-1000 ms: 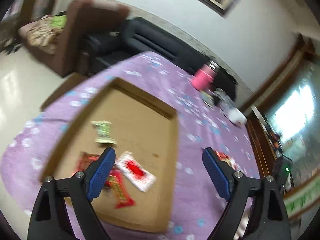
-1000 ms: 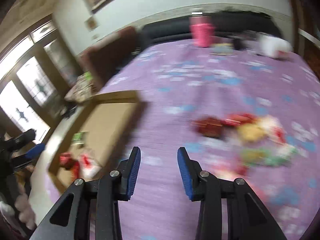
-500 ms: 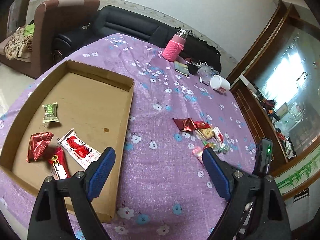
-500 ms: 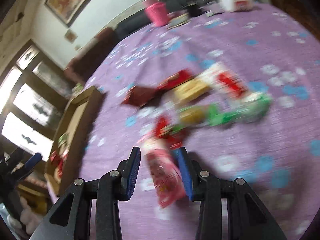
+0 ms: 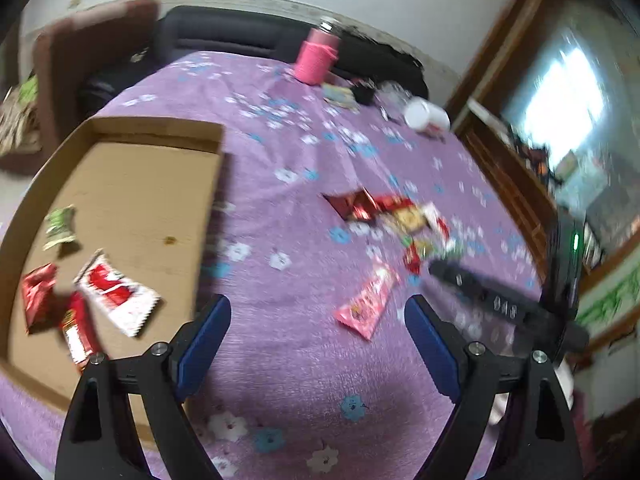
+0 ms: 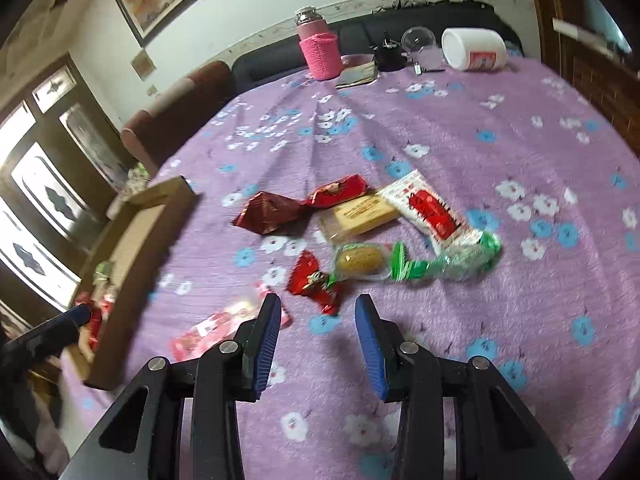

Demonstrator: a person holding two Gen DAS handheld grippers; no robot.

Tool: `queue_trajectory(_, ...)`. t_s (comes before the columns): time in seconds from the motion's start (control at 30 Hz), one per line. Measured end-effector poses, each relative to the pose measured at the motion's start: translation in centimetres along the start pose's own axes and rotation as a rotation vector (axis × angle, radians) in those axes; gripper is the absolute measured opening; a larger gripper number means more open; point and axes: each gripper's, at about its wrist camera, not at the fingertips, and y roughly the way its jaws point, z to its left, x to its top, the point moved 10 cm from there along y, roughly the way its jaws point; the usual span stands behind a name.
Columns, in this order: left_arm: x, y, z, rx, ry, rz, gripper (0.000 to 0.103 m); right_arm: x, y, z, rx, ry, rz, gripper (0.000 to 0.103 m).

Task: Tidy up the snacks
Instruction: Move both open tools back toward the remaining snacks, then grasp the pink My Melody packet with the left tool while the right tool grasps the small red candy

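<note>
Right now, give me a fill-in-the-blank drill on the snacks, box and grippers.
1. The cardboard box holds ____ snack packets.
2. The pink packet lies on the ____, outside the box.
3. Both the left gripper and the right gripper hold ____.
4. The bottle at the far edge wears a knitted sleeve coloured ____.

Missing words: four; cloth; nothing; pink

Pink packet (image 6: 224, 330) partly hidden behind right tool's finger (image 6: 264, 344); box (image 6: 132, 240) contents blurred.
</note>
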Motion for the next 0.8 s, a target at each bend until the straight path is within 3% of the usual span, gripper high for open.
queue_trajectory(0.1, -1.2, 1.6, -1.4, 0.039, 0.098, 0.036, 0.088, 0.5, 1.4, 0.7, -0.013, -0.024, 0.017, 0.041)
queue_trajectory(0.3, -1.7, 3.2, -1.9, 0.085, 0.186, 0.052, 0.088, 1.3, 3.4, 0.5, -0.076, -0.028, 0.024, 0.041)
queue_trajectory(0.33, -1.7, 3.4, -2.0, 0.082, 0.191, 0.059, 0.088, 1.4, 3.6, 0.4, -0.067, -0.017, 0.025, 0.039)
queue_trajectory(0.37, -1.7, 3.8, -2.2, 0.079, 0.199, 0.063, 0.088, 1.4, 3.6, 0.2, -0.058, -0.004, 0.023, 0.027)
queue_trajectory(0.47, -1.5, 5.2, -2.8, 0.079, 0.241, 0.078, 0.088, 1.3, 3.8, -0.2, -0.041, 0.020, 0.019, 0.020)
queue_trajectory(0.63, -0.9, 7.8, -4.3, 0.069, 0.307, 0.099, 0.087, 1.2, 3.3, -0.6, 0.012, 0.062, -0.010, 0.016)
queue_trajectory(0.8, -0.9, 10.3, -5.7, 0.058, 0.366, 0.138, 0.073, 1.3, 2.6, -1.0, 0.058, 0.103, -0.028, 0.016)
